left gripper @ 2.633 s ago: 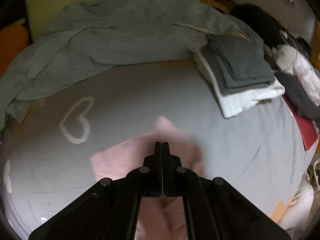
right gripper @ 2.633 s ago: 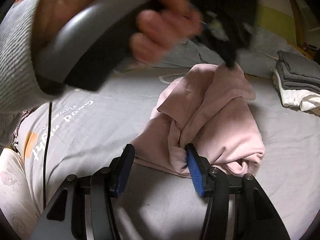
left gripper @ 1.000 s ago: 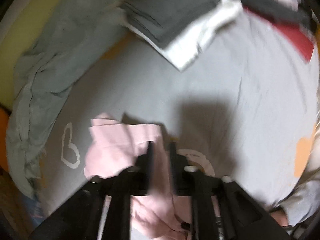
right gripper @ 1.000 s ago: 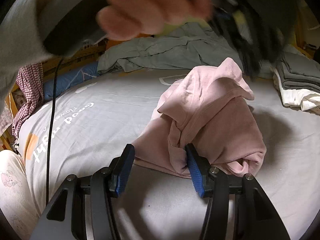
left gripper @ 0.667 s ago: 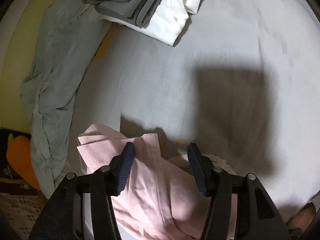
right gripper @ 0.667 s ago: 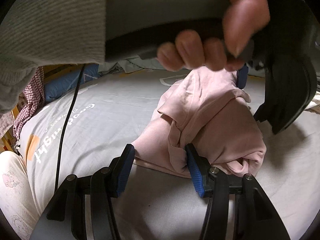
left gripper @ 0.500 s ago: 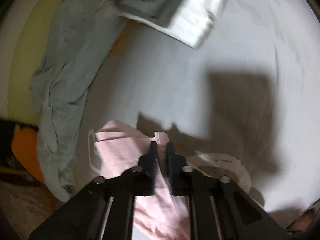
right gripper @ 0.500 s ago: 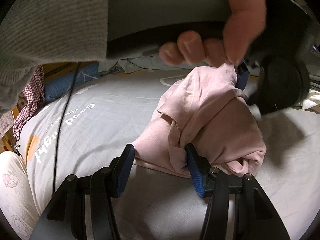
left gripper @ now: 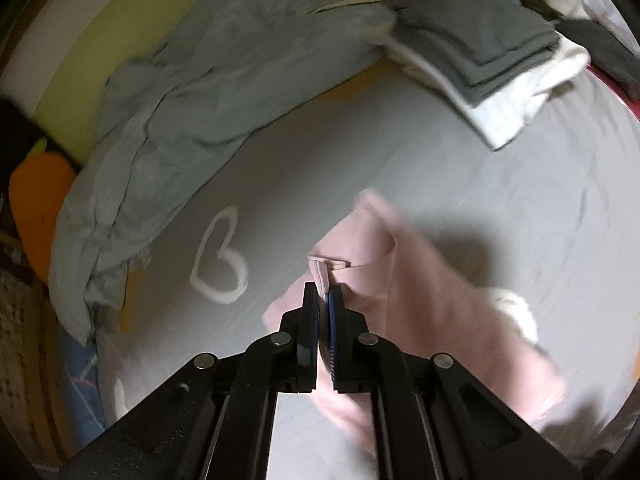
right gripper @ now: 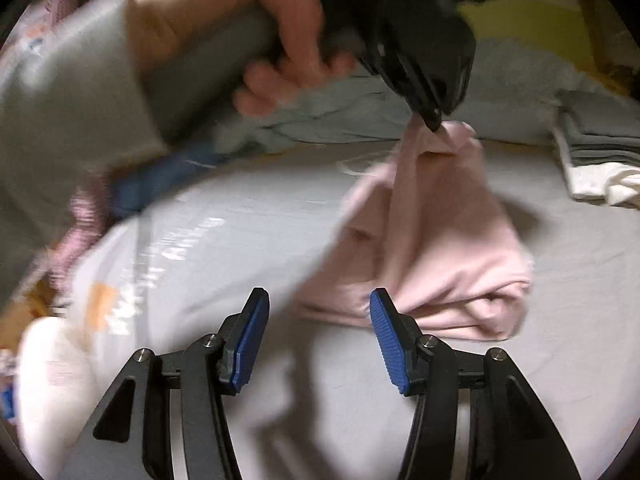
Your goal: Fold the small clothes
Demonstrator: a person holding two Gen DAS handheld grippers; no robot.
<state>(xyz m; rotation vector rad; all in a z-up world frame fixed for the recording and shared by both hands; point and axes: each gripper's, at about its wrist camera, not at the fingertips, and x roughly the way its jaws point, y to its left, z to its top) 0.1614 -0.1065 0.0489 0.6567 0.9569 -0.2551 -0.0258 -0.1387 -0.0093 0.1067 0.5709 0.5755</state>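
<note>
Left wrist view: left gripper (left gripper: 323,292) points down at the bed; its jaws are nearly closed, pinching a fold of the pink garment (left gripper: 432,300)
Right wrist view: right gripper (right gripper: 316,308) sits low over the grey sheet (right gripper: 224,248); jaws spread wide, nothing between them; its right pad (right gripper: 386,332) is just beside the garment's near hem
Left hand (right gripper: 280,52): raised above the bed, wrapped around the grey handle; gripper tip angled down onto the garment's peak
Garment position: mid-bed; one corner lifted into a tent, the rest heaped on the sheet
Surroundings: folded grey and white stack (left gripper: 492,60) near the rumpled blanket (left gripper: 192,80); white heart print (left gripper: 220,260) just left of the pink cloth
Hard to read: motion blur smears the hand, sleeve and sheet lettering; garment's lower part hides behind the left gripper
</note>
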